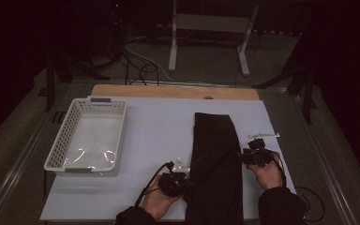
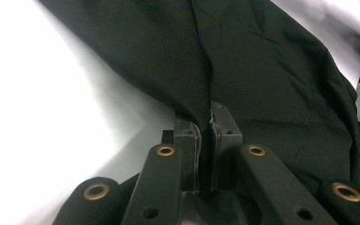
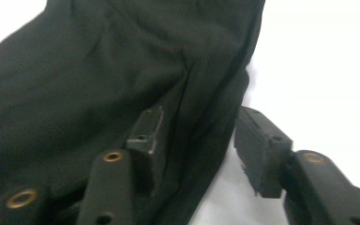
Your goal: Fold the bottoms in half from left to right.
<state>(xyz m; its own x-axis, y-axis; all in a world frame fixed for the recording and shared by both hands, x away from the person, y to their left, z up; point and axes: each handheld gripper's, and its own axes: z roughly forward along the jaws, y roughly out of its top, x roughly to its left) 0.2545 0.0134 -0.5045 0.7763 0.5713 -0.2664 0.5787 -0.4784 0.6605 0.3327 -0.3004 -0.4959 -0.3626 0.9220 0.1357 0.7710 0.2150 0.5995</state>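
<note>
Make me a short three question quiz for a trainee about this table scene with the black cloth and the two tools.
1. True or false: the left tool is shut on a fold of the black cloth.
2. How do the right tool's jaws stand? A: clamped tight on the cloth. B: apart, with the cloth's edge between them. C: around the basket's rim.
3. What lies inside the white basket at the table's left?

Key
1. True: both pads pinch a raised fold.
2. B.
3. Nothing; its bottom is bare.
</note>
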